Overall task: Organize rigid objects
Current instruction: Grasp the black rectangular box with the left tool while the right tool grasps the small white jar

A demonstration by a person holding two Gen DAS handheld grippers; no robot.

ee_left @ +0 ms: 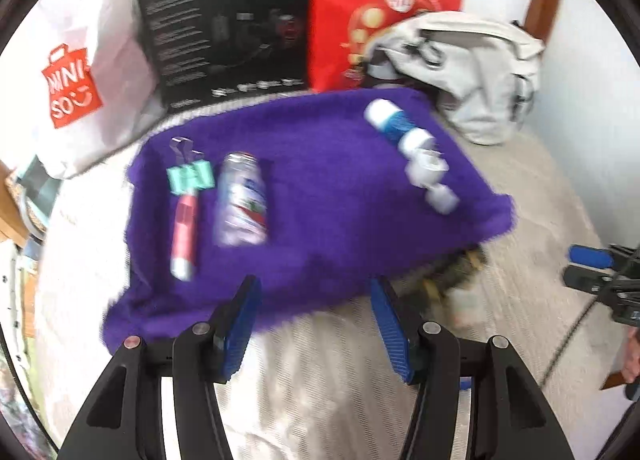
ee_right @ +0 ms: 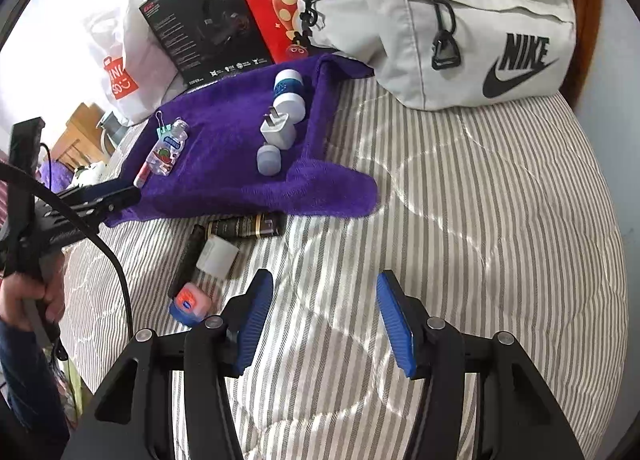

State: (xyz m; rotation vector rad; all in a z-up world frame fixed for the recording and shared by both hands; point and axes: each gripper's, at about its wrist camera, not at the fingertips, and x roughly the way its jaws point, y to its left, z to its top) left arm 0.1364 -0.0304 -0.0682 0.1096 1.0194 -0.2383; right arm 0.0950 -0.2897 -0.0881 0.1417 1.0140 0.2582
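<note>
Both grippers empty. Left gripper (ee_left: 312, 292) is hovering with jaws spread wide over the near edge of the purple towel (ee_left: 320, 188), nothing between the pads. Right gripper (ee_right: 324, 300) is also gaping, hanging over bare striped bedding (ee_right: 480, 200) off the towel's near-right corner.

Landmark = purple towel, lying flat on the bed. Left wrist view is motion-blurred, so details come from the right wrist view.

Sitting on the towel:
- left side: small clear bottle (ee_right: 166, 150) with a red-green label, lying down; a mint binder clip (ee_right: 164, 132) just beside its cap end; a pink-and-white tube (ee_right: 143, 176) lying along the bottle's near-left side
- right side, in a rough row: blue-and-white jar (ee_right: 288, 82) farthest, white round container (ee_right: 290, 106) next, white plug adapter (ee_right: 277, 132) with prongs pointing away, small pale cylinder (ee_right: 269, 159) nearest

Lying off the towel, on the bedding just past its near edge: dark brown tube (ee_right: 248, 226) touching the towel's hem, slim black stick (ee_right: 187, 260), white cube-like item (ee_right: 217, 255), small blue-lidded pink jar (ee_right: 191, 302) nearest the right gripper's left finger.

Behind the towel's far edge: white Miniso bag (ee_right: 120, 72), black Hecate headset box (ee_right: 204, 20), red carton (ee_right: 276, 0). Grey Nike bag (ee_right: 440, 20) is resting at the far-right corner.

A hand (ee_right: 24, 300) is gripping the left gripper's handle, left of the towel.
</note>
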